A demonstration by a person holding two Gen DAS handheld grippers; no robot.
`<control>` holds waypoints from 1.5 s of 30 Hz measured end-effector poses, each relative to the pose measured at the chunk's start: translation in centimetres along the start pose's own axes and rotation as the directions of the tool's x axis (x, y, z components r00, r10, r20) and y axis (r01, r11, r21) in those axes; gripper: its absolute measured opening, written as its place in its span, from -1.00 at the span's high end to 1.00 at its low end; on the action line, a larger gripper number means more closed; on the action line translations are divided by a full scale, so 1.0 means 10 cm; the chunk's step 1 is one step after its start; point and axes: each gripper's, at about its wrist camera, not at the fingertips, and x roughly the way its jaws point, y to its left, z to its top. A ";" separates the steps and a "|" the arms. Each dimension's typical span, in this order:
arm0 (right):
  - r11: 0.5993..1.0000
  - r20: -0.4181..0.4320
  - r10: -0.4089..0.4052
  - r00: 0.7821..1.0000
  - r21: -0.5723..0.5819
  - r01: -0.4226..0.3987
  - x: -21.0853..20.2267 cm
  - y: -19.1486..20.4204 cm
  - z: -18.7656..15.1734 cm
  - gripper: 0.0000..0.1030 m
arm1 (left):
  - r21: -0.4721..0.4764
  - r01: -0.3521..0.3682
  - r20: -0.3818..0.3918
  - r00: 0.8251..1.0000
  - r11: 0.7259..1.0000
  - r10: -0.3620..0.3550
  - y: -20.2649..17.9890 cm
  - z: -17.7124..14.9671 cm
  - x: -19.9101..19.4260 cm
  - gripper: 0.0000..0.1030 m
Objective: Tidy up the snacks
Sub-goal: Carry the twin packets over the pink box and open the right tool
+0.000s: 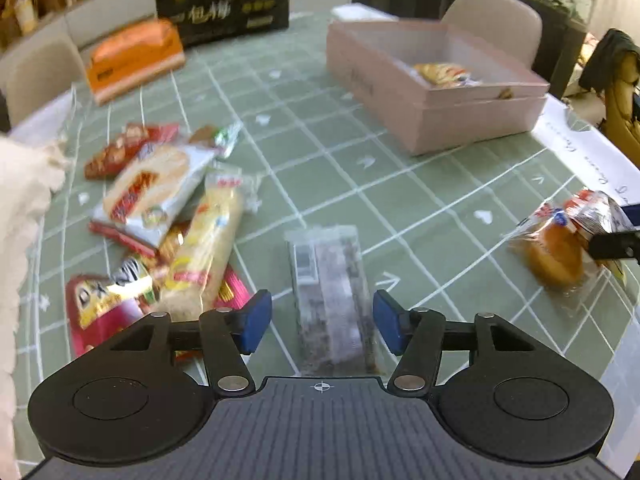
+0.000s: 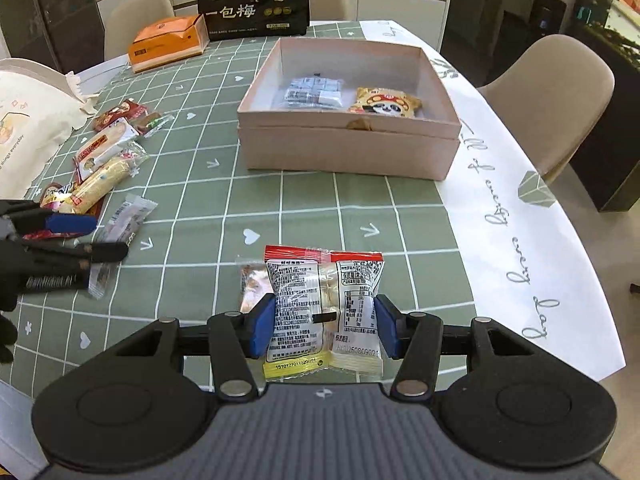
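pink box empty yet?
No, the right wrist view shows the pink box already holding a clear packet and a panda-print snack.

left gripper (image 1: 322,322): low over the table, jaws spread wide, blue pads (image 1: 256,320) not touching anything, gap on both sides
right gripper (image 2: 325,326): also low, pointing forward, pads (image 2: 262,326) pressed against both sides of a packet, so it's got a grip
arms: well apart, left one out at the far left of the right camera's view
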 end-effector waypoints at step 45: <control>0.996 0.172 0.060 0.983 0.052 -0.070 -0.41 -0.89 1.20 -0.01 | -0.346 0.307 0.200 0.947 0.886 -0.250 -0.02 0.66 -0.16 0.13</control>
